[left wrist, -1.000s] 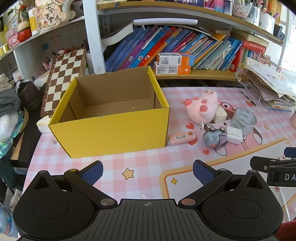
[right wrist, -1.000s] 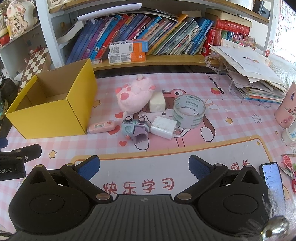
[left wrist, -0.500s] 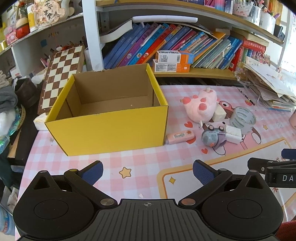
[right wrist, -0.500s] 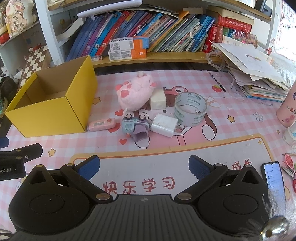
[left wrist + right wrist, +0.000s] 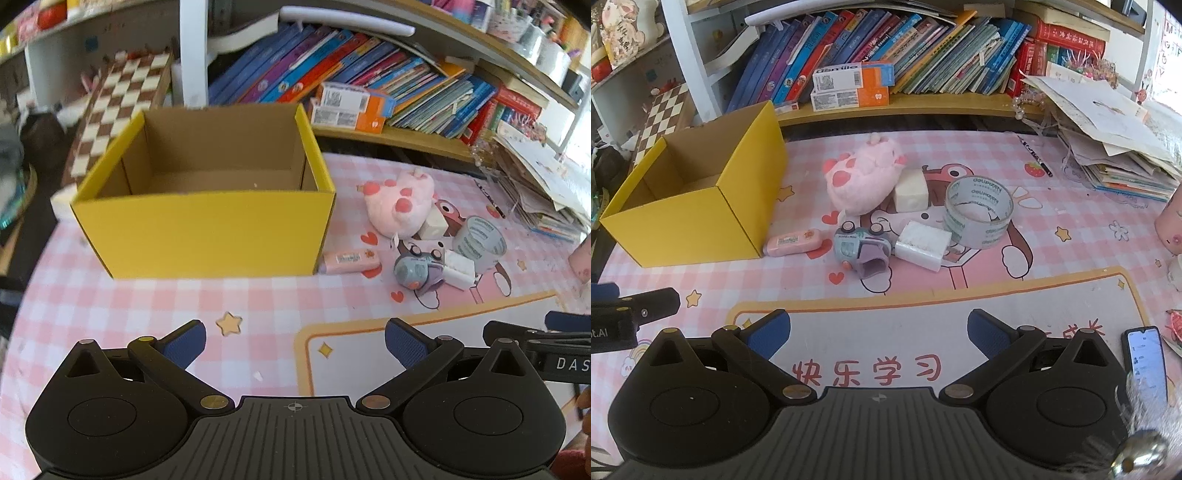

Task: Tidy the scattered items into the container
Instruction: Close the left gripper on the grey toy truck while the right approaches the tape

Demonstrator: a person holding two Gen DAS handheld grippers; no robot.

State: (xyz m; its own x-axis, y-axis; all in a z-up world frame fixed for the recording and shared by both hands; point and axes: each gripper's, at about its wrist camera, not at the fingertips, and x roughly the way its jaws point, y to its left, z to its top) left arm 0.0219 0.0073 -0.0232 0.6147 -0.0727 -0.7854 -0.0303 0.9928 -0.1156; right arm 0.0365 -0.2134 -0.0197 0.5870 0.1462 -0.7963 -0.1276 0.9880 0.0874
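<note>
Open yellow cardboard box (image 5: 701,206) stands left of the scattered items. Pink plush toy (image 5: 864,181) lies behind the grey toy car (image 5: 858,247); clear tape roll (image 5: 979,210) lies right.

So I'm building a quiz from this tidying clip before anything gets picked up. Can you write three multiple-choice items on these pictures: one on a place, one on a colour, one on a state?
1. Where does the flat pink case lie?
A. inside the box
B. on the mat at the box's near right corner
C. on the bookshelf

2. What colour is the outside of the cardboard box?
A. yellow
B. blue
C. white

3. How do the left gripper and right gripper stand?
A. both shut on toys
B. one holds the tape roll
C. both open, holding nothing

Answers:
1 B, the case rests on the mat beside the box's corner, next to the toy car.
2 A, its outer walls are yellow, the inside plain brown.
3 C, each pair of blue fingers is spread wide with only the mat between; the tape roll sits untouched.
</note>
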